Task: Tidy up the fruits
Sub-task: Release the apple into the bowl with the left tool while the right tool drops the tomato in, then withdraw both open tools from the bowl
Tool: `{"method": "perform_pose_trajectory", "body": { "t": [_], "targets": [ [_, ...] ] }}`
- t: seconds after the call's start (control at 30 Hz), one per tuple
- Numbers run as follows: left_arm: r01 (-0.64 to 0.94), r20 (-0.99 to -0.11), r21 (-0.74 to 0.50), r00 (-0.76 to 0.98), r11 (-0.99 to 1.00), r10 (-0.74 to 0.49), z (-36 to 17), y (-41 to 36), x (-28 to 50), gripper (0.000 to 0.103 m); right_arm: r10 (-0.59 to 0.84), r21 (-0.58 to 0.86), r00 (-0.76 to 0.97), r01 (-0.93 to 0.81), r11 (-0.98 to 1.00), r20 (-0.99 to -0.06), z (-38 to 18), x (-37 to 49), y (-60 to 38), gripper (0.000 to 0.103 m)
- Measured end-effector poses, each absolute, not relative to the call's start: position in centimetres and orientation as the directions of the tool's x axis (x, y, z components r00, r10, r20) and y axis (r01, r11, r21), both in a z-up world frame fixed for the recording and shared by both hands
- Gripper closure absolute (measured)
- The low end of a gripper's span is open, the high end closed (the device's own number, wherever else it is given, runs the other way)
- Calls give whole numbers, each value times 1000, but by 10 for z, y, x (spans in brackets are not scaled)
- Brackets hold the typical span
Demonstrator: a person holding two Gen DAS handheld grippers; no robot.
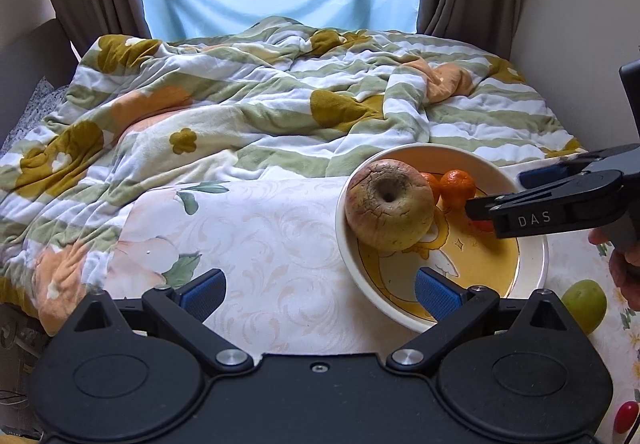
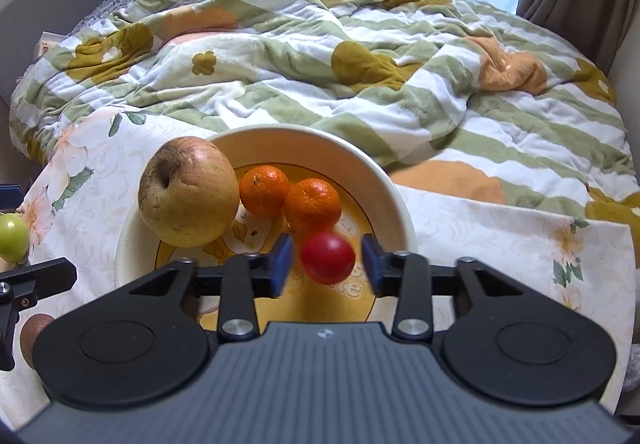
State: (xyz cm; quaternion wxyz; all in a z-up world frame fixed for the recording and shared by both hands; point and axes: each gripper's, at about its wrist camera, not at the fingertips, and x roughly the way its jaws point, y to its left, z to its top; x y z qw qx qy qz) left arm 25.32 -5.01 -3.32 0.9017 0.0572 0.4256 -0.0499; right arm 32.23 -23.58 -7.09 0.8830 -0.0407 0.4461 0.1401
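Note:
A cream bowl (image 2: pixel 320 140) with a yellow inside holds a large wrinkled apple (image 2: pixel 188 192), two tangerines (image 2: pixel 264 190) and a small red fruit (image 2: pixel 327 257). My right gripper (image 2: pixel 326 264) hangs over the bowl's near side, open. The red fruit lies between its blue pads, with a gap on each side. In the left wrist view the bowl (image 1: pixel 348 244) and apple (image 1: pixel 390 204) are at the right, and the right gripper's black fingers (image 1: pixel 520 220) reach in over the tangerines (image 1: pixel 458 188). My left gripper (image 1: pixel 320 292) stands open over the tablecloth beside the bowl, holding nothing.
A green fruit (image 1: pixel 584 302) lies on the floral cloth (image 1: pixel 260 244) near the bowl, beside a person's hand (image 1: pixel 624 268). A brown fruit (image 2: pixel 34 332) sits at the lower left. A crumpled striped blanket (image 2: pixel 360 64) covers the bed behind, with curtains beyond.

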Motion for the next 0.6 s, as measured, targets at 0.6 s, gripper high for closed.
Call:
{"method": "perform_pose_trajectory", "body": {
  "t": [0.6],
  "targets": [
    [124,-719,53,693,991,-49,0,-65,206,1,154,2,656,-227,974,-739,-24,276,-260,0]
  ]
}}
